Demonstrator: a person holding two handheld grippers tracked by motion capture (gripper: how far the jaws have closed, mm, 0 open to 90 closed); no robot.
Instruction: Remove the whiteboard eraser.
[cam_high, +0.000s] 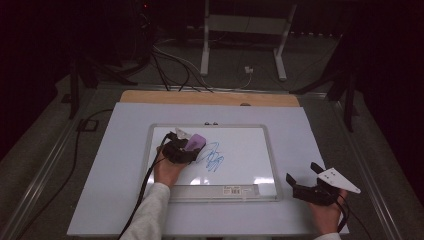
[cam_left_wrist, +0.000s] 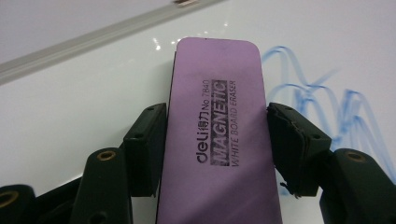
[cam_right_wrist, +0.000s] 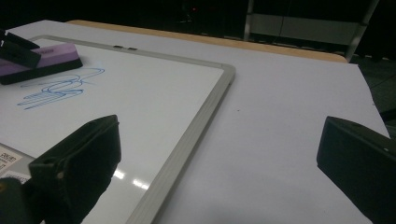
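From the high view, a whiteboard (cam_high: 260, 150) lies flat on the white surface (cam_high: 120, 175). The left tool (cam_high: 186, 148) holds a purple eraser (cam_high: 196, 142) on the board. Blue scribbles (cam_high: 214, 157) sit just to the right of the eraser, very near it. The right tool (cam_high: 306, 186) rests off the board, at the right side of the surface, well apart from the marks. So the left hand is the nearer one.

In the left gripper view, the tool's two black jaws press on both long sides of the eraser (cam_left_wrist: 217, 135). Its long side points straight ahead, away from the tool. The blue scribbles (cam_left_wrist: 322, 102) lie to its right — I think a wipe that way would reach them.

In the right gripper view, the right tool (cam_right_wrist: 219, 168) is spread wide and holds nothing. The eraser (cam_right_wrist: 39, 63) sits far off at the left, touching the top of the scribbles (cam_right_wrist: 58, 88).
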